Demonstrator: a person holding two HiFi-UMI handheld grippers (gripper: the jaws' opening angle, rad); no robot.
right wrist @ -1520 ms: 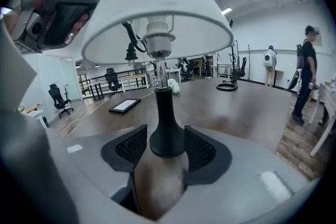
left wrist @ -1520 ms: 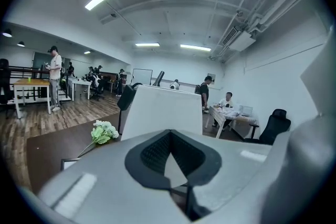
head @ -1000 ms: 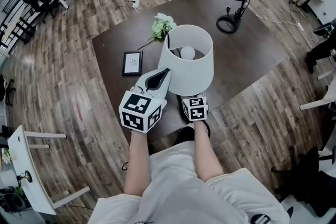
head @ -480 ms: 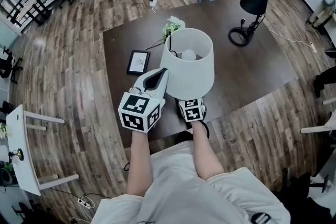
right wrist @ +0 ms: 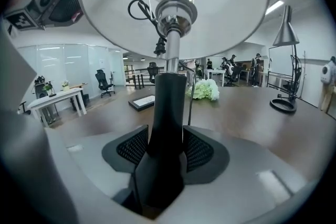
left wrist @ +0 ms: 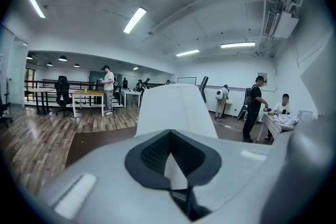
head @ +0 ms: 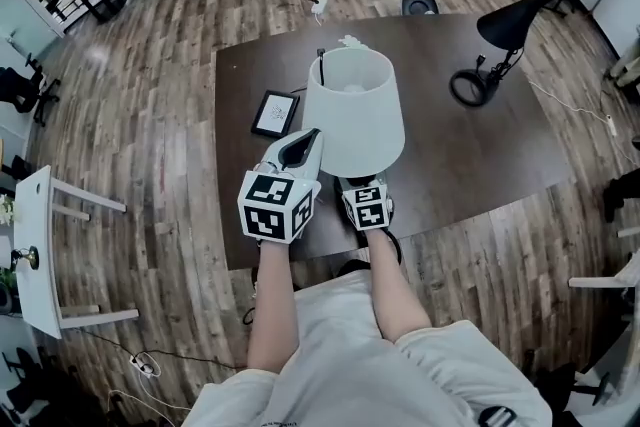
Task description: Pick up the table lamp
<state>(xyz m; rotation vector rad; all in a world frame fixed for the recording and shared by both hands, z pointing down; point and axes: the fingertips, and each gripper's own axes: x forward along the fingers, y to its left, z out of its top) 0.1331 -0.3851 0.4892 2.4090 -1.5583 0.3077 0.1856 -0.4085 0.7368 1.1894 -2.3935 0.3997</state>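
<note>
— So, where's the table lamp (head: 352,115)?
— At the near edge of the bench (head: 480,155). The right gripper (right wrist: 165,147) has just been closing, and its pads clamp the black stem (right wrist: 167,102). The base is hidden under the shade (left wrist: 176,107).
— And the left gripper (left wrist: 169,134)?
— Tips together at the shade's lower rim. There's a white sliver between the pads; I can't tell what it is.

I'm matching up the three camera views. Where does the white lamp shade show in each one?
Head view: lamp shade at centre, on the brown table.
Left gripper view: lamp shade at centre; brown table at lower left.
Right gripper view: lamp shade underside fills the top, over its black stem; brown table behind.
Shared landmark: the brown table.
</note>
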